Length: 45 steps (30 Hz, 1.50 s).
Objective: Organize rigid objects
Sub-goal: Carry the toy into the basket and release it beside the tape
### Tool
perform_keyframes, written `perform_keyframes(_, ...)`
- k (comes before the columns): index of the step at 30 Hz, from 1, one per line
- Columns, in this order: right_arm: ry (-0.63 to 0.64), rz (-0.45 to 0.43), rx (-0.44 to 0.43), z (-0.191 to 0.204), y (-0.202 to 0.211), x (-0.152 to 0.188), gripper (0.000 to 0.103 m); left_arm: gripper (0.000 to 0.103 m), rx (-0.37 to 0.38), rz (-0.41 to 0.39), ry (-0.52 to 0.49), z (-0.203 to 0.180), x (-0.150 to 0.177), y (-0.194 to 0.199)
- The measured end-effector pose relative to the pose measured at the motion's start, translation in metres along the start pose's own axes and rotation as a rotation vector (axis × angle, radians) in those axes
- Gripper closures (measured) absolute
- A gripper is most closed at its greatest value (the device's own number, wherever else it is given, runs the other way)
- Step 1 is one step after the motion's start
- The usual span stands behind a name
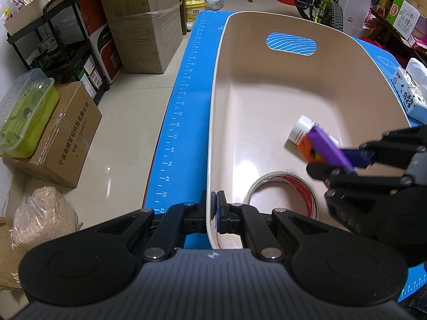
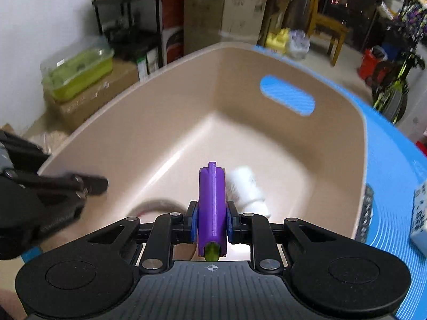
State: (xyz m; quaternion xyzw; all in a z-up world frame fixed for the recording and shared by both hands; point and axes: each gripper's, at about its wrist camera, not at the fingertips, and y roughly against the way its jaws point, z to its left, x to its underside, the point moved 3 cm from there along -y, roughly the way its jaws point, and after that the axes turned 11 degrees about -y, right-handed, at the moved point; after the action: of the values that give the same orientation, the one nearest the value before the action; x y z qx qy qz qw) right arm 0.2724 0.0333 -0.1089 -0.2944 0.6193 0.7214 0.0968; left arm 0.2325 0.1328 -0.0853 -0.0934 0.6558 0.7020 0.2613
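Above the beige bin's (image 2: 149, 122) floor, a purple block (image 2: 212, 208) is clamped in the right tool (image 2: 212, 220), over a white bottle (image 2: 246, 189) and a tape roll (image 1: 283, 194) lying inside. At the bin's near left rim, the left tool (image 1: 214, 210) pinches the wall, steadying it on the blue desk mat (image 1: 181, 122). This looks like the placing step; next calls for lowering and releasing the block.

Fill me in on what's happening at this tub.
The left gripper is clamped on the beige tub's near rim, steadying it on the blue mat. The right gripper holds a purple toy over the tub's inside. A white bottle and a tape roll already lie in it.
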Motion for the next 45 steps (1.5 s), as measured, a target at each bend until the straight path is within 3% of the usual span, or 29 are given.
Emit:
perform_keyframes(8,-0.032,0.093,0.033,-0.004,-0.009,0.002,0.07,0.097,-0.002,0.002,-0.003,0.0,-0.002,0.0)
perform_keyframes(10,-0.036,0.064,0.029,-0.005,-0.003,0.002,0.06,0.097,-0.002,0.002,-0.003,0.0,-0.004,-0.001)
perform_keyframes(15,-0.035,0.025,0.015,-0.009,0.009,0.0,0.057,0.097,-0.001,0.002,-0.003,0.0,-0.004,0.0)
perform_keyframes(18,-0.062,-0.031,-0.003,-0.017,0.026,-0.002,0.049,0.097,-0.001,0.001,-0.003,0.001,-0.004,-0.001)
perform_keyframes(26,-0.148,-0.176,0.011,-0.055,0.076,-0.011,0.046,0.097,0.0,0.002,-0.003,0.0,-0.004,-0.001)
perform_keyframes(33,-0.229,-0.262,0.092,-0.102,0.109,0.005,0.039,0.097,-0.001,0.001,-0.003,0.0,-0.004,-0.001)
perform_keyframes(40,-0.324,-0.193,0.192,-0.156,0.097,0.042,0.035,0.097,-0.001,0.001,-0.003,0.001,-0.003,-0.001)
perform_keyframes(45,-0.385,-0.107,0.203,-0.176,0.072,0.072,0.034,0.097,-0.001,0.001,-0.003,0.001,-0.003,-0.001)
